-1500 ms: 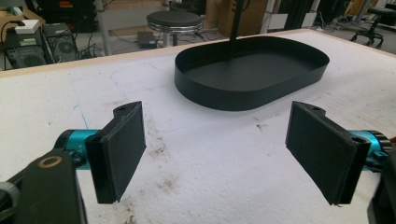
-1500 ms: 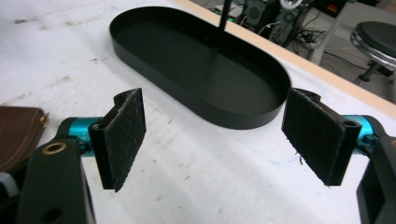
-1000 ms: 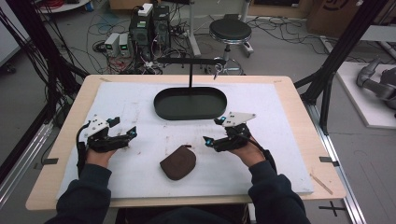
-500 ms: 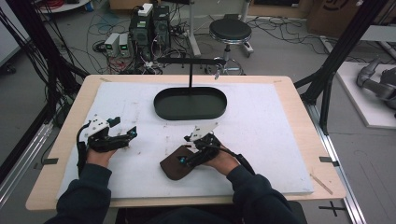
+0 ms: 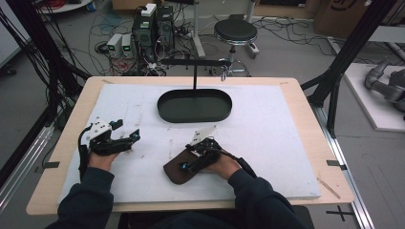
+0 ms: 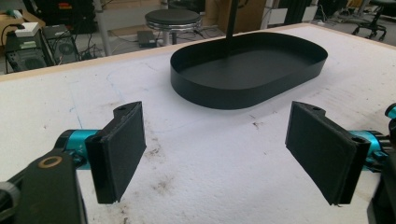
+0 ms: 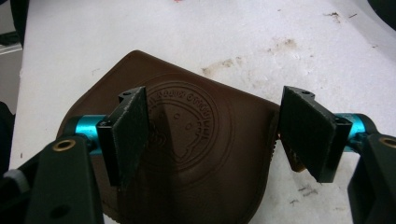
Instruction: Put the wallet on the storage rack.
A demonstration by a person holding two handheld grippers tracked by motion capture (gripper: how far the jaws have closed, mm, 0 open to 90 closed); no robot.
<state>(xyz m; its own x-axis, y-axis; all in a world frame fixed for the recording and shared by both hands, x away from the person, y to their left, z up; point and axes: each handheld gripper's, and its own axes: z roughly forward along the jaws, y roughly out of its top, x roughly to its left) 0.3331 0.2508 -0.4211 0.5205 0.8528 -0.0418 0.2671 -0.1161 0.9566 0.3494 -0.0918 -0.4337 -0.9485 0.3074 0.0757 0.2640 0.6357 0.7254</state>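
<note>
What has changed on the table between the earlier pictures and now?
The right gripper moved left and down from beside the tray to just over the brown pouch. Its jaws have just been closing a little but stand open, one over the pouch, one at its edge, nothing gripped. The left gripper, pouch and tray stayed put.

Ahead of you, a shallow black oval metal tray [image 5: 195,106] with an upright black post [image 5: 195,76], white foam mat [image 5: 286,138] over your pale wooden table [image 5: 310,109], perhaps faint stains.
</note>
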